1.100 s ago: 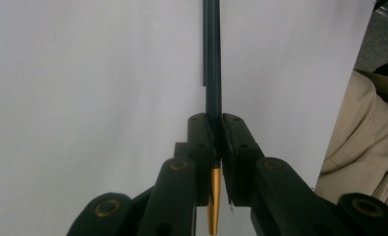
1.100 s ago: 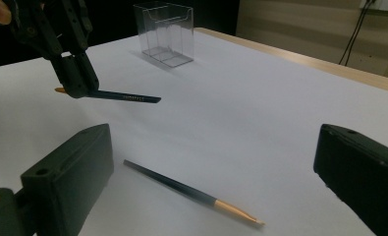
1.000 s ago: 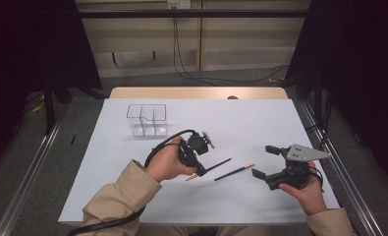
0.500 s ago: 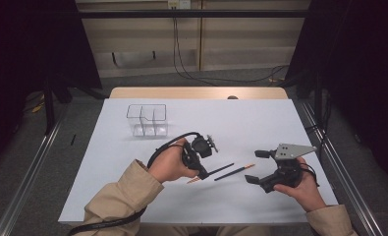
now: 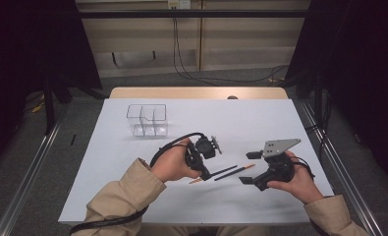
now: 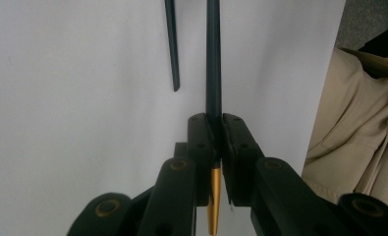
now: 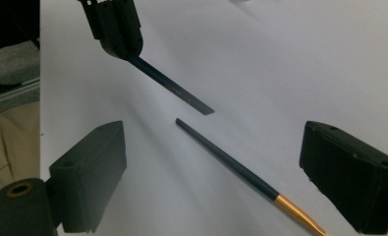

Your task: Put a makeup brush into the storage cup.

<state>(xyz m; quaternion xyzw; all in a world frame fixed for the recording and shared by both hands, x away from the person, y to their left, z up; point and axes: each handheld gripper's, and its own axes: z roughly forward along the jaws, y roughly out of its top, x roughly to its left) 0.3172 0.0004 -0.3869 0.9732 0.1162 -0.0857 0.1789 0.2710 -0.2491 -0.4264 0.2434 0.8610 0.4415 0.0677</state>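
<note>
Two dark chopsticks with gold ends lie near the front middle of the white table (image 5: 280, 123). My left gripper (image 5: 205, 173) is shut on the nearer chopstick (image 5: 220, 173) close to its gold end. In the left gripper view the jaws (image 6: 216, 123) clamp that chopstick (image 6: 213, 73), and the second chopstick (image 6: 172, 44) lies to its left. My right gripper (image 5: 250, 168) stands open at the second chopstick's (image 5: 235, 171) gold end. In the right gripper view its wide-open gripper (image 7: 211, 162) flanks that chopstick (image 7: 231, 164), without touching it. Farther off, the left gripper (image 7: 115, 29) holds the first chopstick (image 7: 174, 91).
A clear plastic organiser (image 5: 147, 119) with several compartments stands at the back left of the table. A beige sleeve (image 6: 358, 123) lies along the right of the left gripper view. The table's front edge is close behind both hands.
My right gripper has moved left toward the chopsticks. The left gripper has shifted slightly right over the nearer chopstick.
</note>
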